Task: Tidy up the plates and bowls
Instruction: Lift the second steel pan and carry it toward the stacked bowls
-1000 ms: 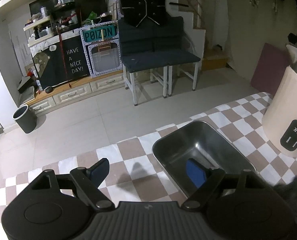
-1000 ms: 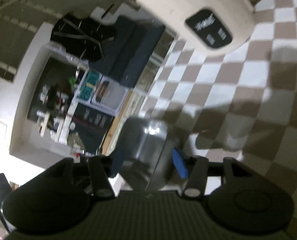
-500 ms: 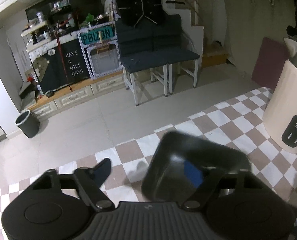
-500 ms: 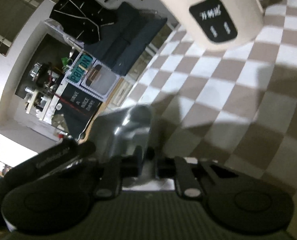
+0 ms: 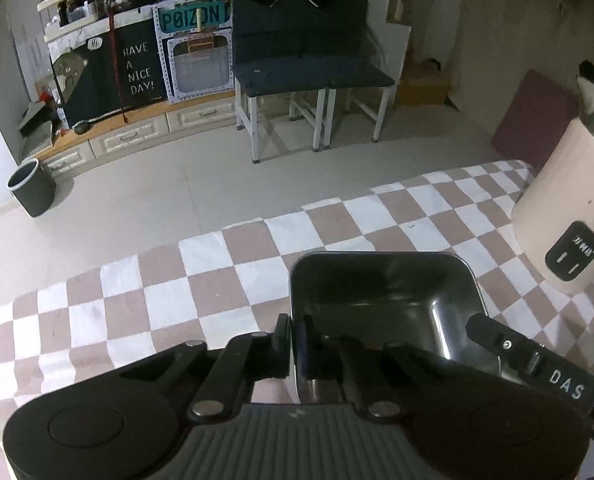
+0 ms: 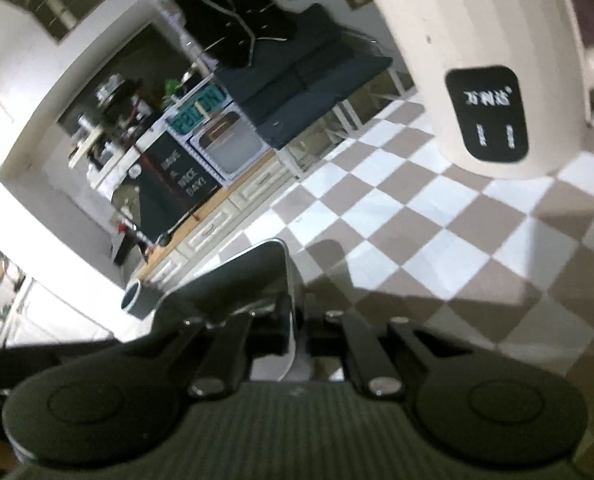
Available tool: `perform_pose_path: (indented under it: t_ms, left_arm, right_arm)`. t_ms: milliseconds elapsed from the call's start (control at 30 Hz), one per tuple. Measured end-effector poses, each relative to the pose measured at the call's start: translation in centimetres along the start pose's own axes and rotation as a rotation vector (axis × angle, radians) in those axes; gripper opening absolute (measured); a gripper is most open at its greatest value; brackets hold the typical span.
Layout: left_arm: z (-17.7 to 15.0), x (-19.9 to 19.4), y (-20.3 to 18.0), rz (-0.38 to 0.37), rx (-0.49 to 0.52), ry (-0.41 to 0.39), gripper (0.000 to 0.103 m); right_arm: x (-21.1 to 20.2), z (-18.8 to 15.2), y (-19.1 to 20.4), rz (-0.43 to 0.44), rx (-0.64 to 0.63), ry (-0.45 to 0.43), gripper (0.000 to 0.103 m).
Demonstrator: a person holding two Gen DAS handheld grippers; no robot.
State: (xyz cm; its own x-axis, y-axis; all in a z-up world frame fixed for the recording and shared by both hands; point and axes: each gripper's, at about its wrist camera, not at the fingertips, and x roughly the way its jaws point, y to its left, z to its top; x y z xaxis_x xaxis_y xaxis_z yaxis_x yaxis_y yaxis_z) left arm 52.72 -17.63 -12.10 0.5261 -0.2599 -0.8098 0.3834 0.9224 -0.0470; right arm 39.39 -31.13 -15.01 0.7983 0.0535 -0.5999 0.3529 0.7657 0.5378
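Shiny rectangular steel tray, rounded corners, nothing inside, over checkered desk cloth. My left gripper just closed, clamped on tray's left wall. My right gripper pinched tight on opposite rim. Cream ribbed plastic appliance sits nearby.

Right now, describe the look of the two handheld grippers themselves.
Both are matte black plastic. The left gripper has a ribbed central plate, two round caps, silver pivot screws and angular linkage arms. The right gripper is built the same; on its side, in the left view, is a white "DAS" marking. No sleeves or cables show.
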Motion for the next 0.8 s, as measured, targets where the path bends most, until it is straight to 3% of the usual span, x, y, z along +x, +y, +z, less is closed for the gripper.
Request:
perform_pose_path:
  t_ms: [367, 800]
  left_arm:
    - [-1.5, -5.1, 0.2, -0.030, -0.078, -0.065, 0.004]
    - [-5.0, -17.6, -1.7, -0.047, -0.093, -0.196, 0.005]
  right_arm:
    - [-3.3, 0.7, 0.5, 0.052, -0.079, 0.035, 0.006]
    - [-13.9, 2.1, 2.9, 0.121, -0.176, 0.035, 0.005]
